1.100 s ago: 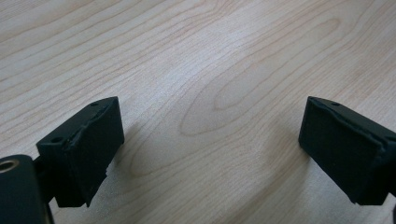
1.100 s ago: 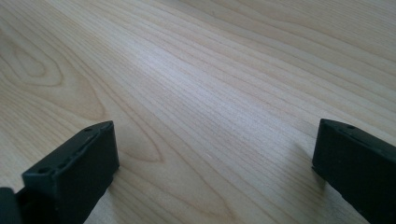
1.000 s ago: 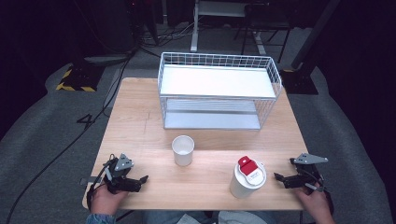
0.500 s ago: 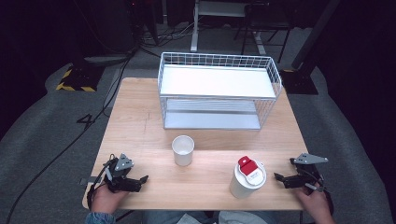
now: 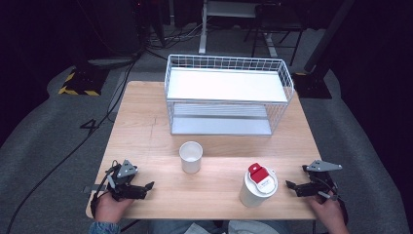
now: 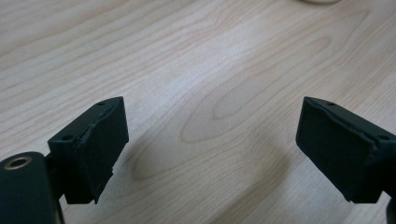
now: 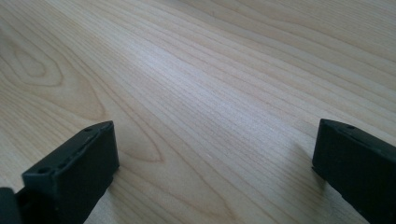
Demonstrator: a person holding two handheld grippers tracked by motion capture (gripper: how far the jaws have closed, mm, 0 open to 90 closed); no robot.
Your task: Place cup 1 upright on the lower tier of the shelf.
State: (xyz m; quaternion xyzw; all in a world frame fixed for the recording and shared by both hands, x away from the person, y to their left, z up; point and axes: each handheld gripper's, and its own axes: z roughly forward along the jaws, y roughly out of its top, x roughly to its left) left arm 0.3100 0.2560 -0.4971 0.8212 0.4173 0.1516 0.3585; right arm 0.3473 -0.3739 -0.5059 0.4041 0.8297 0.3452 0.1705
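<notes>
High view, left gripper (image 5: 146, 187): lower left of frame, jaws wide apart, empty.
Right gripper (image 5: 290, 185): lower right, jaws spread, empty.
Red-lidded cup (image 5: 257, 186): on surface (image 5: 146, 126), near right gripper.
Paper cup (image 5: 190, 156): centre.

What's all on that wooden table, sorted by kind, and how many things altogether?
Open white paper cup: 1
White lidded container with a red flip cap: 1
White wire rack with two shelves: 1
Hand-held gripper: 2, the left hand-held gripper and the right hand-held gripper, both with jaws apart and holding nothing
Total: 5
</notes>
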